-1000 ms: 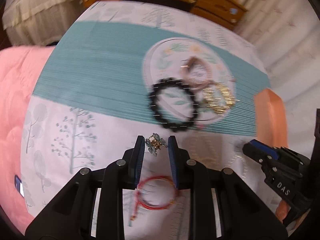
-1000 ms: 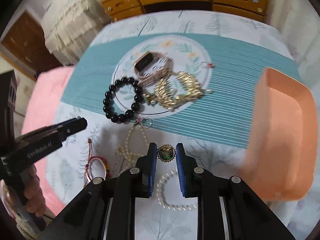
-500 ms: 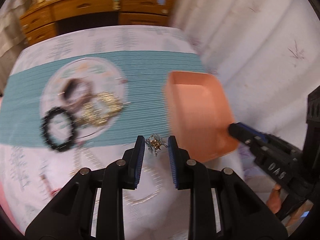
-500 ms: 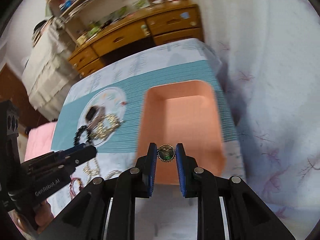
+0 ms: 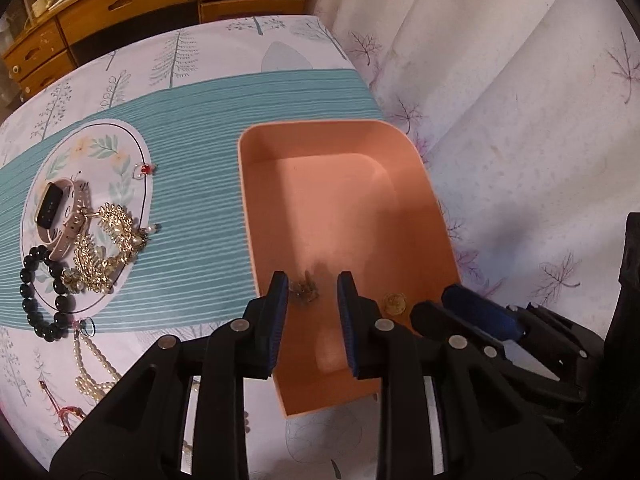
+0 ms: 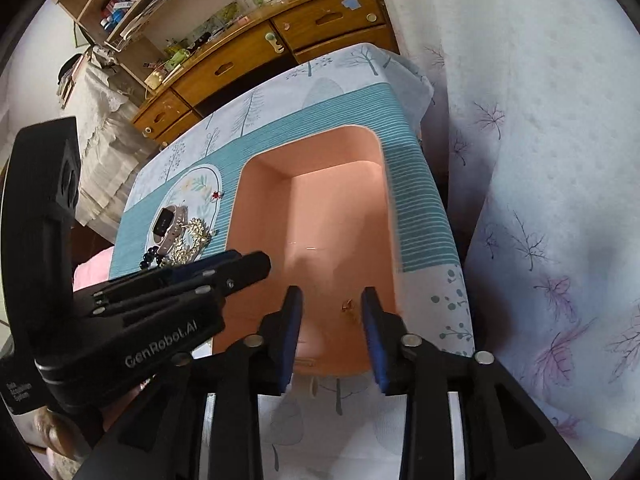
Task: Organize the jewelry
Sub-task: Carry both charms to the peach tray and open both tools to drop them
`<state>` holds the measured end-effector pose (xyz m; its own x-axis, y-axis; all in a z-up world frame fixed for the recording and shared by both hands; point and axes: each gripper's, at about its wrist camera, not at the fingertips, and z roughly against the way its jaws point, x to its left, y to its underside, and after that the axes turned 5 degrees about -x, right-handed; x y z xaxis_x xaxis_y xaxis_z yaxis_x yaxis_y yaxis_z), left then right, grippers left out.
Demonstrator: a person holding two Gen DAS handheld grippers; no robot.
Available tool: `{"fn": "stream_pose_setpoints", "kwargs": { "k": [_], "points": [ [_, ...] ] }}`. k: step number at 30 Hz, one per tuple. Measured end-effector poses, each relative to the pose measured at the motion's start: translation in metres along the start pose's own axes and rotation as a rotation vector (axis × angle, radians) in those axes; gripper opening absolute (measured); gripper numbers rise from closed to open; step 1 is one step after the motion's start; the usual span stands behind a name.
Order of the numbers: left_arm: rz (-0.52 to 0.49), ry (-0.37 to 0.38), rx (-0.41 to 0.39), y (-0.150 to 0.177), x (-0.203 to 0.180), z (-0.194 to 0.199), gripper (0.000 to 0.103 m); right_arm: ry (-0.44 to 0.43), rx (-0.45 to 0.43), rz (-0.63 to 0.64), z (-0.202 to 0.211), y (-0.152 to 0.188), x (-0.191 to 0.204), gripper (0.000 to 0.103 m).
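Both grippers hang over the orange tray [image 5: 256,208] on the counter [image 5: 192,184]. The left gripper [image 5: 312,292] is opening, its jaws apart; a small blurred earring [image 5: 305,286] shows between them, touching neither pad. The right gripper [image 6: 331,312] is opening too, with a small gold piece [image 6: 347,305] loose in its gap. A round brooch [image 5: 395,302] lies on the tray floor. A watch [image 5: 56,210], gold chains [image 5: 104,248] and black bead bracelet [image 5: 36,296] sit left of the tray.
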<state>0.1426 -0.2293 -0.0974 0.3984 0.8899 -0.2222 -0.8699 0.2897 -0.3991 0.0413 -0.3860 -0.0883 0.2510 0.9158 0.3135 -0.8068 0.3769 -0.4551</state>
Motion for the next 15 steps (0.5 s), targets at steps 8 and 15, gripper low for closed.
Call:
{"fn": "stream_pose_setpoints", "kwargs": {
  "k": [8,15],
  "points": [
    [0.051,0.038,-0.019,0.007,0.007,0.021,0.034,-0.021,-0.022,0.000,0.005,0.005,0.009,0.033],
    [-0.022,-0.020,-0.156,0.023,0.011,0.060,0.034,-0.012,-0.059,0.050,0.026,0.019,0.033,0.033]
  ]
}}
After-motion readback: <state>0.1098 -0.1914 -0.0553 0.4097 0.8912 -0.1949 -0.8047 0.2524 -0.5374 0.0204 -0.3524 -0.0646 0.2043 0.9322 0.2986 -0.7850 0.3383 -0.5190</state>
